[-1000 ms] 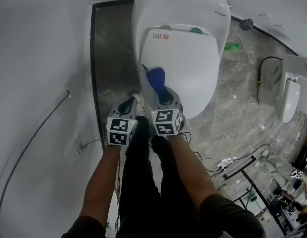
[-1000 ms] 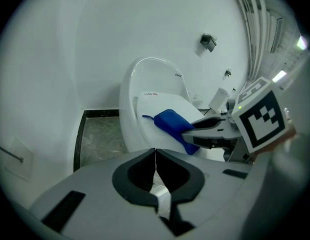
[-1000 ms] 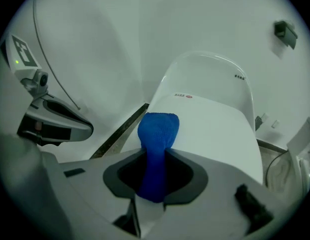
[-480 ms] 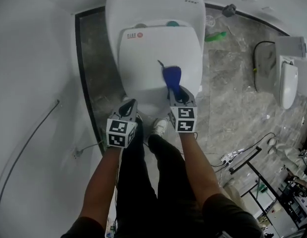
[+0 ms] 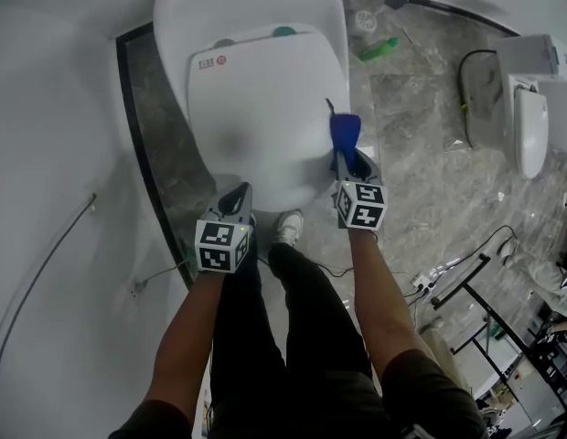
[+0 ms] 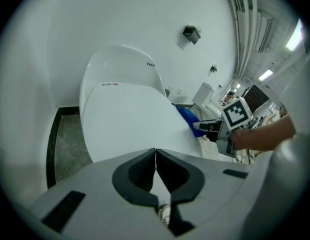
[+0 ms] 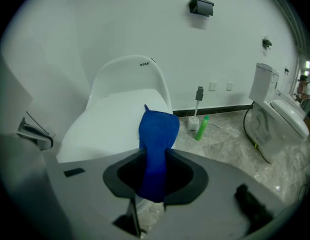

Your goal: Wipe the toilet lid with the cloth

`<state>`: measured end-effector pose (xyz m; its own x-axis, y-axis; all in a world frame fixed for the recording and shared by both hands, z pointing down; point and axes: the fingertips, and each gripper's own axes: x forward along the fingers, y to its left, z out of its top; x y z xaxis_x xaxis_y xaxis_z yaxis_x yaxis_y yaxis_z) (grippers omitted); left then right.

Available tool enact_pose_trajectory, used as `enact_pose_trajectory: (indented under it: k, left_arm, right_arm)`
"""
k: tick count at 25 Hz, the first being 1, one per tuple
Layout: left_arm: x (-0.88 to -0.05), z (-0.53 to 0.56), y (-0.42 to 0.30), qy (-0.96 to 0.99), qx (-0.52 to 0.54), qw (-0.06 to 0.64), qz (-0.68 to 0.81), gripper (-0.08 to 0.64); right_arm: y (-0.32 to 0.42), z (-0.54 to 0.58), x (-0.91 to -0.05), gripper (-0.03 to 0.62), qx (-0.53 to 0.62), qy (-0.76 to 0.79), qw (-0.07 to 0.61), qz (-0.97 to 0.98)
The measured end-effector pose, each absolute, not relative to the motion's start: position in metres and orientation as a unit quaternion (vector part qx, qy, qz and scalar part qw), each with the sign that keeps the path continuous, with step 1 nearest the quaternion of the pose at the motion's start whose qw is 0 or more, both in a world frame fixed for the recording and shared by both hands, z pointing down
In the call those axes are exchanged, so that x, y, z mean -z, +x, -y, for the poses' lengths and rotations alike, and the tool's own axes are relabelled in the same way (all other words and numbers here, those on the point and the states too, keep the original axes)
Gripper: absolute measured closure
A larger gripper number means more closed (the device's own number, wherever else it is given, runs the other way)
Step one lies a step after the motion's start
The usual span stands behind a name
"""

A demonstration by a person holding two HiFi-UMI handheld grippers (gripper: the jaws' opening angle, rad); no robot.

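Toilet lid point(image 5: 256, 108) is down, with the blue cloth point(image 5: 345, 131) at its right edge. Right gripper point(image 5: 351, 160) jaws are clamped on the cloth. Left gripper point(image 5: 236, 196) jaws are closed and empty, by the lid's front-left.

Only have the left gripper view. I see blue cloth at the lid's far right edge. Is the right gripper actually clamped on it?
Observer: Yes. In the right gripper view, the right gripper has its jaws closed on the blue cloth, which sticks out ahead of them.
Operator: Where does it sit on the lid from above?
Observer: In the head view it is at the right edge of the toilet lid, and the rest of the lid is bare. I can't confirm contact.
Operator: Anything on the floor that side?
Observer: A green bottle stands on the floor right of the toilet, near the wall.
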<state>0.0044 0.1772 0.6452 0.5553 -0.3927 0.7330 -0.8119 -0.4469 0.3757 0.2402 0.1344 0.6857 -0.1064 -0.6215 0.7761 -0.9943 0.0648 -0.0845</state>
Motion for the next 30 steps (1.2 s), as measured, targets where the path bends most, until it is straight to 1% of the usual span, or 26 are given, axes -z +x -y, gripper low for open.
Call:
enact_pose_trajectory:
  k: [3,6,10,13,17,22,25,27,30]
  left_arm:
    - [-0.642,-0.18,0.01,0.799,-0.28,0.371,0.383,0.547]
    - [-0.634,-0.181,0.007,0.794,-0.268,0.371,0.4,0.546]
    - [-0.624,-0.182,-0.014,0.777,-0.246,0.368,0.447,0.546]
    - [-0.618,-0.19,-0.04,0.757,-0.238,0.367,0.486,0.548]
    - [-0.616,-0.204,-0.069,0.739,-0.229,0.375,0.51,0.546]
    - [-0.637,-0.217,-0.094,0.732,-0.241,0.37,0.518,0.547]
    - [-0.649,-0.215,-0.107,0.726,-0.247,0.361,0.53,0.546]
    - [-0.653,-0.217,-0.11,0.724,-0.252,0.357,0.533,0.546]
    - [-0.656,-0.225,-0.107,0.732,-0.269,0.345,0.522,0.546]
  right_arm:
    - [0.254,-0.137,-0.688,0.5,-0.326,0.605,0.293,0.665]
    - [0.239,-0.136,-0.667,0.5,-0.298,0.592,0.287,0.692]
    - [0.168,-0.141,-0.634,0.5,-0.26,0.538,0.275,0.753]
    - [0.111,-0.159,-0.628,0.5,-0.246,0.485,0.291,0.787]
    - [0.048,-0.183,-0.634,0.5,-0.223,0.422,0.314,0.821]
    - [-0.01,-0.215,-0.657,0.499,-0.213,0.365,0.348,0.837]
    - [-0.021,-0.224,-0.675,0.499,-0.202,0.356,0.373,0.832]
    - [-0.021,-0.226,-0.68,0.498,-0.173,0.356,0.392,0.831]
    - [-0.019,-0.227,-0.681,0.499,-0.149,0.367,0.401,0.826]
